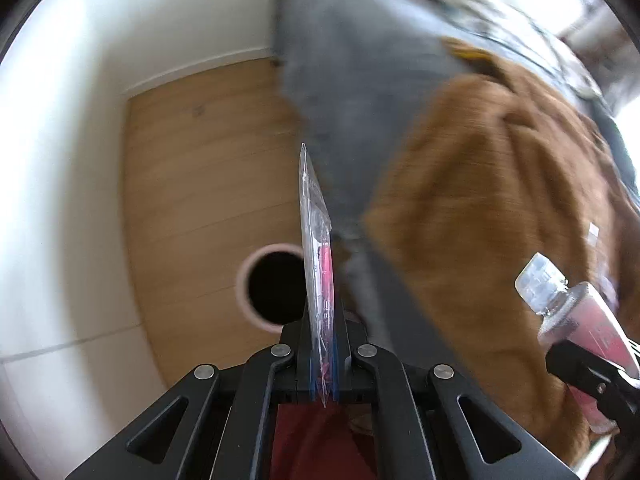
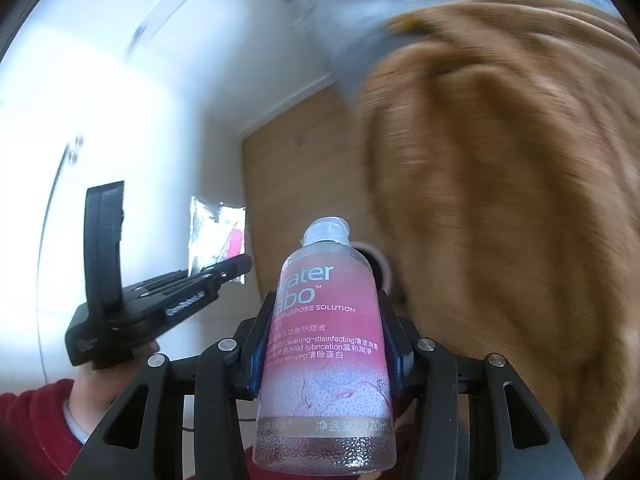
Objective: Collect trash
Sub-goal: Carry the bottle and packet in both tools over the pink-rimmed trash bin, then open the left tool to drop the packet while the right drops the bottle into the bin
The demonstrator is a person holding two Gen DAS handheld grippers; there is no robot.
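While the left gripper point(image 1: 324, 364) pinches a clear packet point(image 1: 316, 248) edge-on, the right gripper point(image 2: 326, 344) clamps a pink bottle point(image 2: 326, 352) by its sides. Beyond the packet, a pink-rimmed bin point(image 1: 276, 286) stands on the wood floor point(image 1: 208, 168), beside blurred brown fabric point(image 1: 480, 200).
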